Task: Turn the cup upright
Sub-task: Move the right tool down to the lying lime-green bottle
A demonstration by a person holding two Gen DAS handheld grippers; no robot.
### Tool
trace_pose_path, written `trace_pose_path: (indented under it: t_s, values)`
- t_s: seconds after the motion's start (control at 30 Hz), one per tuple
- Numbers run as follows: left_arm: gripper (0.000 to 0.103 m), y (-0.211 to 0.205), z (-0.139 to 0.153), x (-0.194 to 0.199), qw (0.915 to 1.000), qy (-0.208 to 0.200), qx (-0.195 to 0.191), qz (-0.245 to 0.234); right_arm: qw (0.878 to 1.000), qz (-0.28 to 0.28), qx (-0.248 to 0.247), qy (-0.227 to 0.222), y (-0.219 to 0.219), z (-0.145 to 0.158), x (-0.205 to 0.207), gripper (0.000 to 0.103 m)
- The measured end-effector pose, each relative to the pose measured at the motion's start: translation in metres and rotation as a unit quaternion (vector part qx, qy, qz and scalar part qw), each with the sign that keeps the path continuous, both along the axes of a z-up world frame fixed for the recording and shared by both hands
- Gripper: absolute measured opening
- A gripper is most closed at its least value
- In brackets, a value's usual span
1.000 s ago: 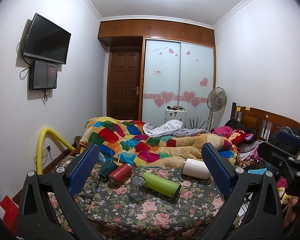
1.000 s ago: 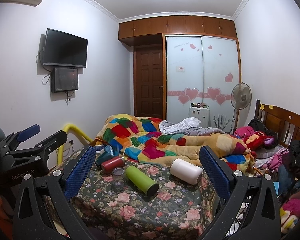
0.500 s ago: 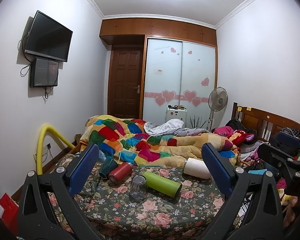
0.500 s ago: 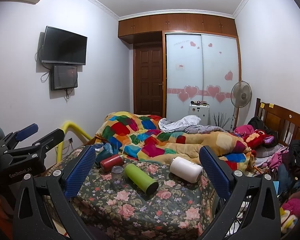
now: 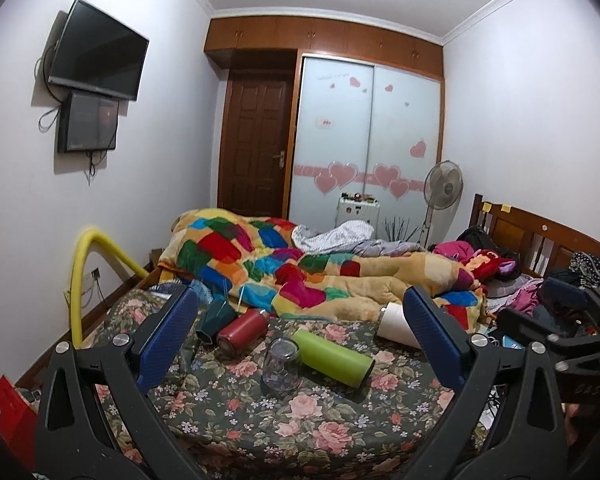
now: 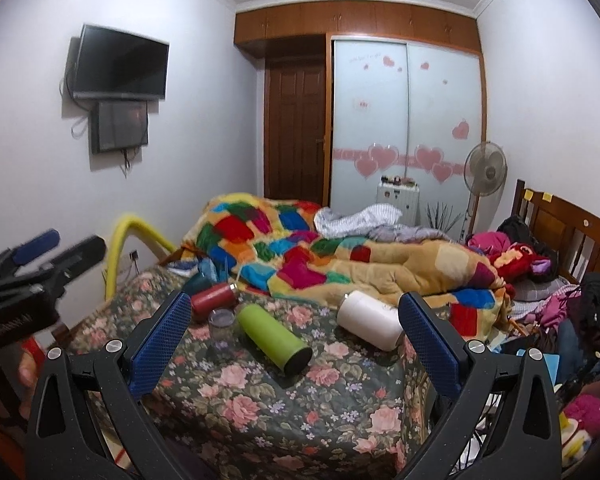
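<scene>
Both claws hang wide apart and empty over the near end of the bed (image 5: 228, 432). Since a second ago the views have crept closer and tipped slightly, so the cluster of vessels sits larger between the pads — an approach, in my judgement, with no contact yet.

The glass cup (image 5: 281, 367) stands mouth-down on the floral cover, at about 12 o'clock from the left claw (image 5: 300, 340) and well short of its pads. A green bottle (image 5: 332, 358) lies on its side just beside the cup at 3 o'clock, maybe touching it. A red bottle (image 5: 242, 326) lies at the cup's 10 o'clock, with a dark teal cup (image 5: 215, 320) on its side beyond. A white bottle (image 5: 396, 324) lies at 2 o'clock, partly behind the left claw's right pad.

From the right claw (image 6: 296, 344) the glass cup (image 6: 221, 330) appears at 11 o'clock, off toward its left pad. The left claw (image 6: 40, 252) shows at 9 o'clock in that view, blurred — it is moving.

Nothing on the bed has shifted. The flip is not begun; the left claw looks better lined up for the glass, though the soft cover and the green bottle crowd the grasp.
</scene>
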State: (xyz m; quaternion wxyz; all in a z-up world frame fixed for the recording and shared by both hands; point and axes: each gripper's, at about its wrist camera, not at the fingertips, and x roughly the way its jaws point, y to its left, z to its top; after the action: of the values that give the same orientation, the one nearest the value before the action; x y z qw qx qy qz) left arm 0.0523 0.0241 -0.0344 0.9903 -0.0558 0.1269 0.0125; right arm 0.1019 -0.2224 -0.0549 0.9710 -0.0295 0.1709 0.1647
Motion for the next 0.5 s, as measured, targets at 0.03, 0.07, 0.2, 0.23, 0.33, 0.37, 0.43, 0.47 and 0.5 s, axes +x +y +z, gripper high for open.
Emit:
trace_pose_path:
  t_s: [0.03,0.07,0.2,0.23,0.33,0.37,0.43,0.47,0.5]
  values:
    - [0.103,0.004,-0.004,0.006,1.0000,0.006,-0.003,0.004,1.000,0.002,-0.005,0.009,0.002,-0.006,0.008,0.103]
    - [0.103,0.008,-0.008,0.011,0.9999,0.011,-0.007,0.006,1.000,0.005,-0.009,0.020,0.005,-0.012,0.017,0.103]
    - [0.103,0.023,-0.029,0.042,0.9984,0.050,-0.019,0.017,0.997,0.021,-0.026,0.071,0.017,-0.044,0.058,0.103]
    - [0.103,0.027,-0.035,0.051,0.9977,0.061,-0.018,0.022,0.996,0.024,-0.032,0.081,0.021,-0.051,0.066,0.103]
    - [0.103,0.037,-0.057,0.074,0.9947,0.094,-0.019,0.037,0.991,0.036,-0.058,0.116,0.034,-0.072,0.099,0.103]
    - [0.103,0.039,-0.063,0.081,0.9935,0.104,-0.021,0.040,0.990,0.037,-0.064,0.123,0.036,-0.074,0.103,0.103]
    - [0.103,0.046,-0.077,0.094,0.9906,0.127,-0.028,0.042,0.985,0.045,-0.083,0.146,0.045,-0.088,0.123,0.103]
    - [0.103,0.050,-0.085,0.102,0.9890,0.138,-0.031,0.044,0.982,0.050,-0.090,0.158,0.048,-0.096,0.131,0.103]
    - [0.103,0.053,-0.093,0.109,0.9873,0.148,-0.034,0.047,0.978,0.058,-0.101,0.172,0.054,-0.106,0.143,0.103]
